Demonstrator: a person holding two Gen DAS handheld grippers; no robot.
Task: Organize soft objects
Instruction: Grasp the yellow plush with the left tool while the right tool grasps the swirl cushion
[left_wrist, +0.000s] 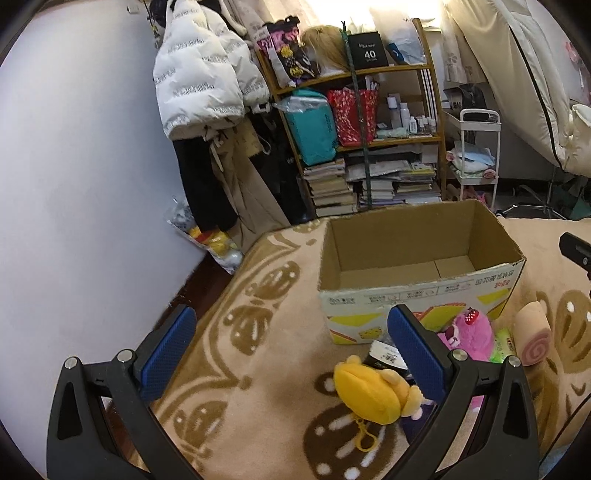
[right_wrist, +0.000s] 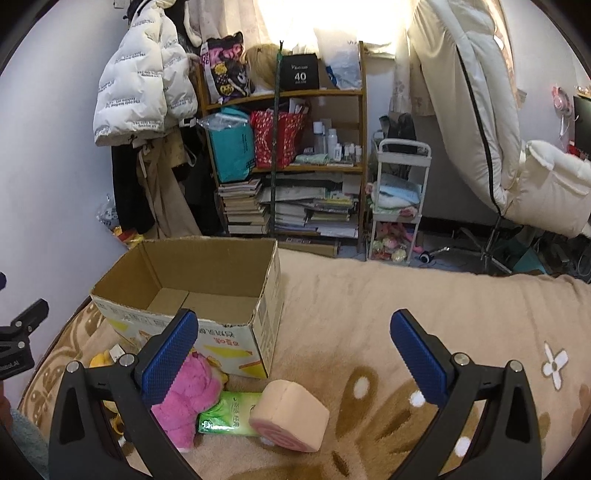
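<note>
Because the soft things lie heaped against the near wall of the open brown cardboard box with yellow printed sides (left_wrist: 421, 291), the box is judged to stand there as the receptacle, a short lift away from each item; its floor shows bare, so no item is yet stowed.

Item: small yellow plush toy with a yellow clip chain (left_wrist: 373, 391). On the blanket, nearest the left gripper (left_wrist: 291, 358), partly behind its right finger.

Item: shaggy pink plush bear (right_wrist: 188, 398). Touching the box's front wall, between the yellow toy and the green pack; the right gripper's left finger overlaps it in the right wrist view.

Item: flat green plastic tissue pack (right_wrist: 229, 413). Lying flat, wedged beside the pink bear and under the edge of the roll cushion.

Item: peach foam cushion shaped like a swirl cake slice (right_wrist: 291, 417). On its side, resting on the green pack's end, outermost of the cluster.

Item: dark packet with a white label (left_wrist: 384, 358). Behind the yellow toy; its nature cannot be told.

Support: beige fleece blanket with brown flower pattern (right_wrist: 424, 295), spread over what appears to be a bed.

Tools: left gripper, jaws spread wide, grasping nothing, above the blanket. Right gripper (right_wrist: 295, 354), jaws likewise released and empty, framing the roll cushion, judged its likeliest first pick.

Surroundings: wooden shelf unit crowded with books and bags (right_wrist: 291, 162); white puffer jacket (right_wrist: 140, 77) hung on the wall; white trolley (right_wrist: 399, 199); cream padded chair (right_wrist: 491, 122).
</note>
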